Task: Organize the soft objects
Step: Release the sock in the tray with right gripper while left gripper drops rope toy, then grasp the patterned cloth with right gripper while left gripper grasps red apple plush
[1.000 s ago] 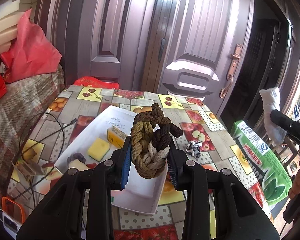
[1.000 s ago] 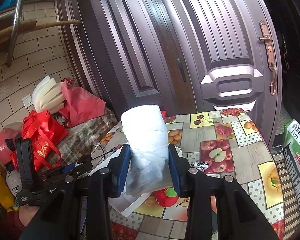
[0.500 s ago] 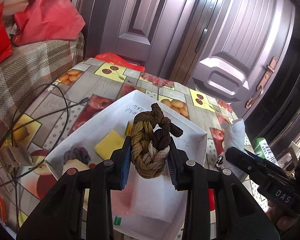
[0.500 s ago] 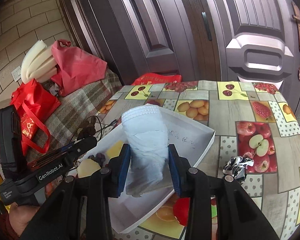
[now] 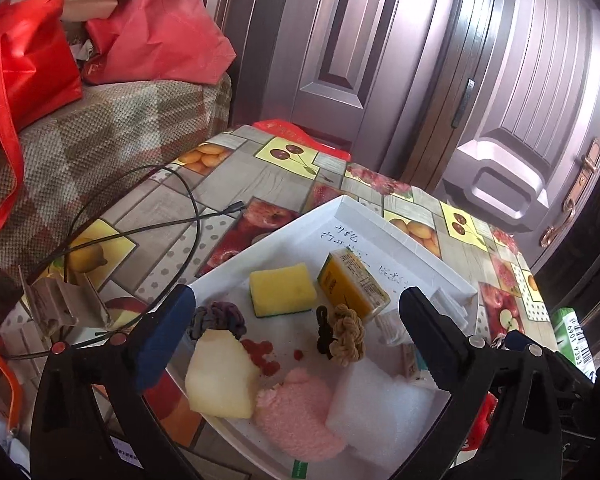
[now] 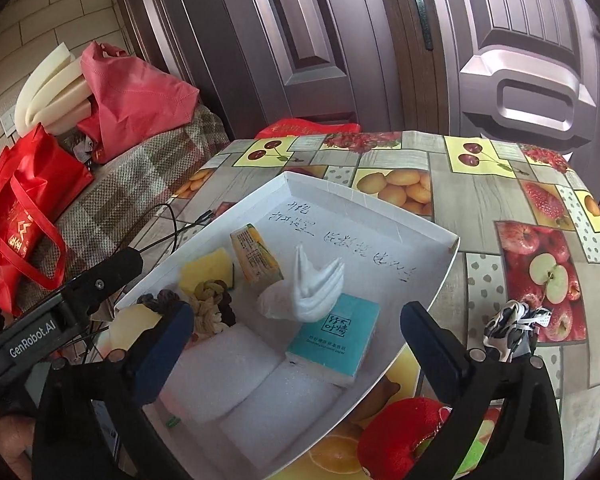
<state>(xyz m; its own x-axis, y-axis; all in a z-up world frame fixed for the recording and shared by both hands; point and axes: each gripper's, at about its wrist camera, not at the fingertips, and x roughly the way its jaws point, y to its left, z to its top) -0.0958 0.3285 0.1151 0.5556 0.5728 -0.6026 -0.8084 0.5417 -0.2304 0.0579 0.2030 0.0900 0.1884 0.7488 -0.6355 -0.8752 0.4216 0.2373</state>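
The jaws of my left gripper (image 5: 296,304) are opening wide, with nothing between the pads. Below it the brown braided rope knot (image 5: 346,336) lies loose in the white tray (image 5: 384,220). My right gripper (image 6: 296,316) is opening too, over the same tray (image 6: 364,196), with nothing pressed between its pads. The white cloth (image 6: 314,292) sits crumpled in the tray against a teal tissue pack (image 6: 336,338). The rope knot (image 6: 210,306) and the left gripper's body (image 6: 100,280) show at the left of the right wrist view.
The tray also holds a yellow sponge (image 5: 282,294), a yellow carton (image 5: 352,288), a purple scrunchie (image 5: 220,318), cream foam (image 5: 220,376), a pink fluffy piece (image 5: 296,416) and white foam pads (image 6: 260,384). On the table lie a black-and-white scrunchie (image 6: 512,328), a red plush apple (image 6: 404,432) and cables (image 5: 180,200).
Both grippers came down over the tray and spread their jaws. The rope knot left the left gripper and the white cloth left the right one; both now lie in the tray.
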